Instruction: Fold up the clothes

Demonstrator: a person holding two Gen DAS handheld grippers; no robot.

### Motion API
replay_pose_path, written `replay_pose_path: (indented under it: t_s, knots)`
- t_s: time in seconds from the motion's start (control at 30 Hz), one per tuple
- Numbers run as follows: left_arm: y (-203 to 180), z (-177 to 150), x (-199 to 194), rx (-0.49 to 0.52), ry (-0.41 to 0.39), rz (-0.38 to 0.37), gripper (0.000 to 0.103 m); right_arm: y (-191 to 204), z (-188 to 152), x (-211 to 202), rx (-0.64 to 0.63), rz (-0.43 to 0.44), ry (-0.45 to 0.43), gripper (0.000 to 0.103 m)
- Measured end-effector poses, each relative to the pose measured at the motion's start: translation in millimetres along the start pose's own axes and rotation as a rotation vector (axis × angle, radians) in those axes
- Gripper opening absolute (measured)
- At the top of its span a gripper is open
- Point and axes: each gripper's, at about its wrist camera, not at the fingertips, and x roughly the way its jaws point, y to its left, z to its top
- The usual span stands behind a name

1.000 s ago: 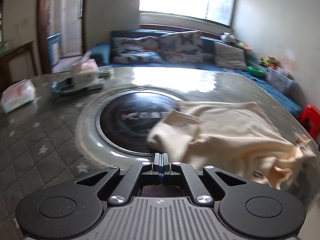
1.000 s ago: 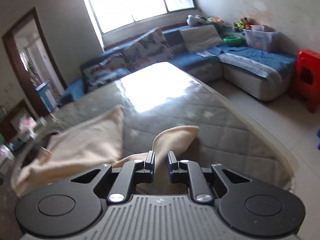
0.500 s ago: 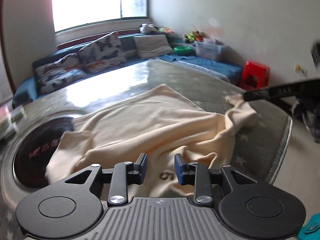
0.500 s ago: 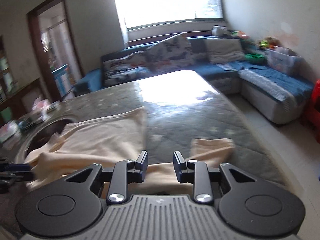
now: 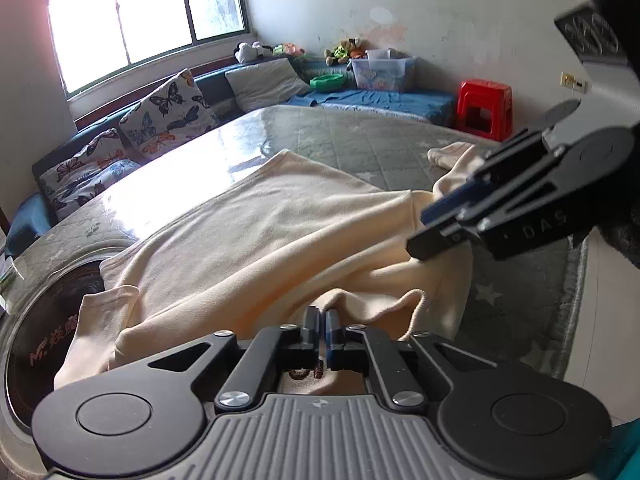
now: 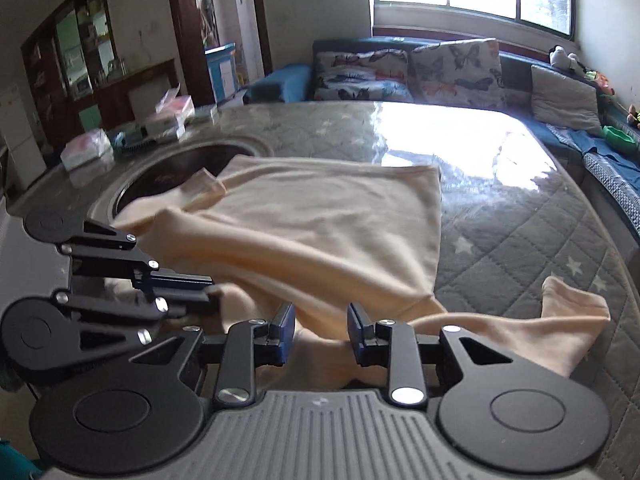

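A cream sweatshirt lies spread across the near half of the worktop, which is covered by a grey quilted star-pattern cloth. Its body lies fairly flat toward the window, while the near edge is bunched into folds. One sleeve trails off to the right near the worktop's rim; the other sleeve reaches over the dark round inset in the worktop.

The left hand-held gripper has its fingers pressed almost together on a fold of the sweatshirt's near edge, and fabric bunches right at its tips. The right hand-held gripper stands spread wide, its fingers either side of a ridge of the cloth and holding nothing. The two sit close beside each other over the bunched edge.

Further out, tissue packs and boxes sit at the worktop's far left. Beyond it runs a blue sofa with butterfly cushions, and a red stool stands by the wall.
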Motion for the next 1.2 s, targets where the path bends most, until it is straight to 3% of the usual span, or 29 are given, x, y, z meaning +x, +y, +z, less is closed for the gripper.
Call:
replay_pose_path:
  t_s: [0.23,0.33,0.47,0.63,0.73,0.93,1.0,1.2]
  knots:
    - [-9,-8,-45,0.045,-0.048,-0.067,0.002,-9,-8,-22,-0.022,-0.028,0.032,0.028]
    - [-20,-18,-53,0.087,-0.031,-0.086,0.002,-7,-4,-30,-0.041,-0.031,0.019,0.028]
    - [-23,-25,-46,0.074,0.013,-0.108,0.002,7,2,-23,-0.067,0.014,0.010,0.029]
    - [-9,-26,-46,0.024,0.039,-0.158,0.006,28,-1,0,-0.135,0.073,0.066,0.029]
    - [10,-25,-54,-0.010,0.019,-0.133,0.006,35,-8,7,-0.169,0.098,0.111,0.029]
    - [51,-9,-29,-0.179,0.012,0.007,0.006,45,-20,7,-0.233,0.128,0.163,0.029]
    - [62,-9,-14,-0.212,0.030,0.085,0.006,46,-18,6,-0.251,0.132,0.167,0.029]
    - [95,-23,-18,-0.311,0.031,0.209,0.006,40,7,2,-0.269,0.118,0.116,0.029]
